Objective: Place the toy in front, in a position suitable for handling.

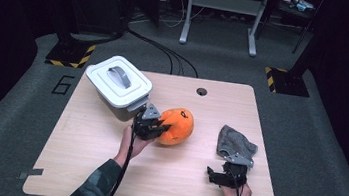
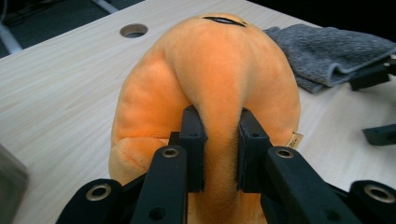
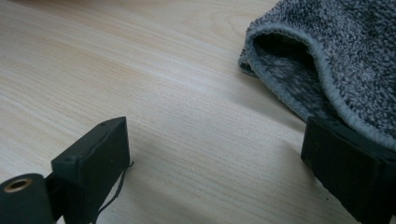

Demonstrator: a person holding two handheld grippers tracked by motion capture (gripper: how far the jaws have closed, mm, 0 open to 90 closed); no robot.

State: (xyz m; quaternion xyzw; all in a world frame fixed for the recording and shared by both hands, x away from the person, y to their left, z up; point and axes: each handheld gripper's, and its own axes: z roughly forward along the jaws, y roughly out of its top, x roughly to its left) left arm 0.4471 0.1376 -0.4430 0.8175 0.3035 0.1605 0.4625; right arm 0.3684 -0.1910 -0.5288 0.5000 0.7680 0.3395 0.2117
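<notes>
A dark room with grey carpet surrounds one light wooden table (image 1: 104, 160), which has one round cable hole (image 1: 201, 91) near its 12 o'clock edge. Three things lie on it: one white lidded box (image 1: 118, 82) at about 10 o'clock from the table's middle, one orange plush toy (image 1: 177, 126) near the middle, and one grey cloth (image 1: 235, 143) at about 4 o'clock. Two grippers work here. The left gripper (image 1: 151, 125) sits just at the toy's 9 o'clock side, between toy and box; in the left gripper view its jaws are narrow, pinching a fold of the plush toy (image 2: 219, 79) between them. The right gripper (image 1: 225, 177) rests low at the cloth's 6 o'clock edge; in the right gripper view its jaws stand wide, one pad touching the hem of the cloth (image 3: 345, 42), bare wood between them.
</notes>
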